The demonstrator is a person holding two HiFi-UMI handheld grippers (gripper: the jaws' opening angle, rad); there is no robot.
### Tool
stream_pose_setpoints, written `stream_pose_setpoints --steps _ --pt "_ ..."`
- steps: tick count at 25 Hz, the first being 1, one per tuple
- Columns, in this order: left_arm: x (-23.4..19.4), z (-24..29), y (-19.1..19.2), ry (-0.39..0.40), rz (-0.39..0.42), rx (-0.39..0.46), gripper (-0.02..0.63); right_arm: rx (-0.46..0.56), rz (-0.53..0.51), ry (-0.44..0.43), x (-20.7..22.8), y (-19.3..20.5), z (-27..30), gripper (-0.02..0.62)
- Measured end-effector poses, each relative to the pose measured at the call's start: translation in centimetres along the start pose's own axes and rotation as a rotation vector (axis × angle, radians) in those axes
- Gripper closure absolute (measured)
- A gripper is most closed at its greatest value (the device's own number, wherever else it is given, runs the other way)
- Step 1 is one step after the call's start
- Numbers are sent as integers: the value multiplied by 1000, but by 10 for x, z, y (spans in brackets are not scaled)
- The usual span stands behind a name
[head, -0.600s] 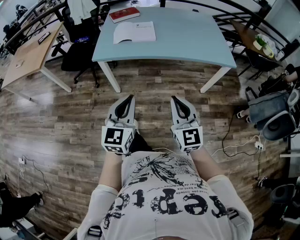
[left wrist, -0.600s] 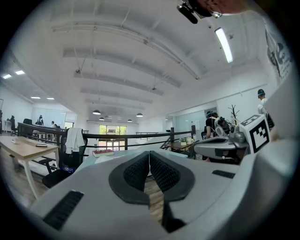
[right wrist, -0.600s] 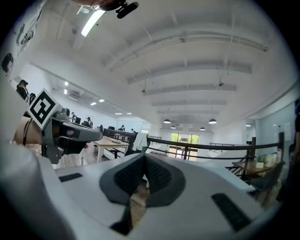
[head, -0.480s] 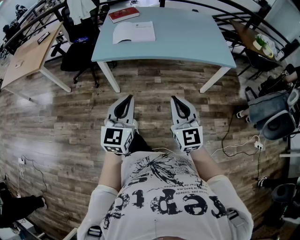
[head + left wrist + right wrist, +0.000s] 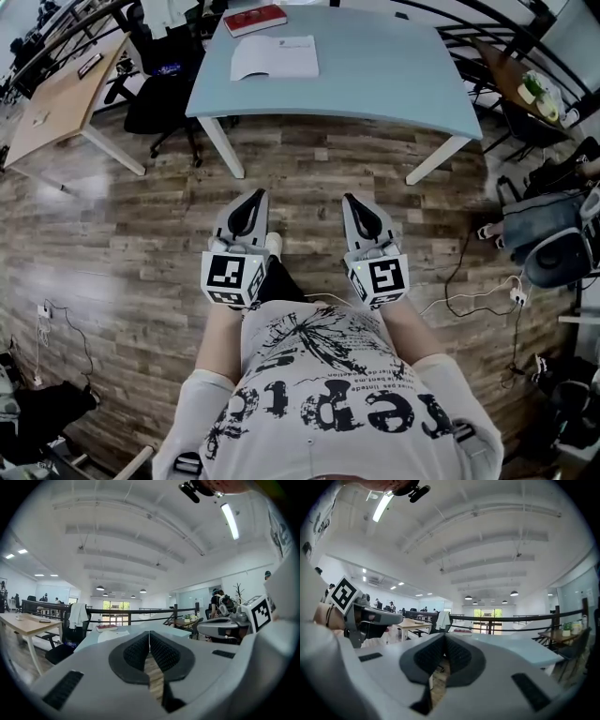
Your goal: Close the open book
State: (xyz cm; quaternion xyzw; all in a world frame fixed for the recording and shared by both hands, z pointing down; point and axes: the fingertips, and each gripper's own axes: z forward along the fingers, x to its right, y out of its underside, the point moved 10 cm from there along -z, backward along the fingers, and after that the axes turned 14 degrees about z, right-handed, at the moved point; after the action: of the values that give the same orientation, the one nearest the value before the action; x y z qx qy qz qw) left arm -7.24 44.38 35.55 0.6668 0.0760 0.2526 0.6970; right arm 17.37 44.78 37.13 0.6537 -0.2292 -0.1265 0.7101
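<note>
- The fingers point(image 5: 137, 651) of the left gripper point(image 5: 251, 197) are meeting tip to tip, fully closed with nothing between them. Only floorboards are showing through the gap lower down.
- The right gripper point(image 5: 359, 199) is matching it: its fingers point(image 5: 459, 657) are pressing together at the tips and gripping nothing.
- The open book point(image 5: 275, 58) is lying flat, pages up, on the far left part of the light blue table point(image 5: 394, 75). It is lying near a closed red book point(image 5: 255, 19) at the back edge and well apart from both grippers.
- Closed, empty fingers are making sense here, I judge. The person is standing on the wooden floor point(image 5: 122, 234) short of the table, so nothing is within reach to grasp.
- Both hands are carrying the grippers side by side in front of the torso, roughly level and pointing toward the table.
- The book's pages are lying spread, so the closing is not yet begun.
</note>
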Motion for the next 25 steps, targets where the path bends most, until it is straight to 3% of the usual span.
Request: stream_pose_setpoints --steps 7,19,25 --pt "-51 55 19 -1 -29 -31 586 -36 -4 7 16 1 78 584" --pt "-217 189 30 28 -50 -38 586 -50 10 113 40 -22 273 584" --pt "-278 244 39 40 -72 -48 586 -78 18 127 52 -28 349 584"
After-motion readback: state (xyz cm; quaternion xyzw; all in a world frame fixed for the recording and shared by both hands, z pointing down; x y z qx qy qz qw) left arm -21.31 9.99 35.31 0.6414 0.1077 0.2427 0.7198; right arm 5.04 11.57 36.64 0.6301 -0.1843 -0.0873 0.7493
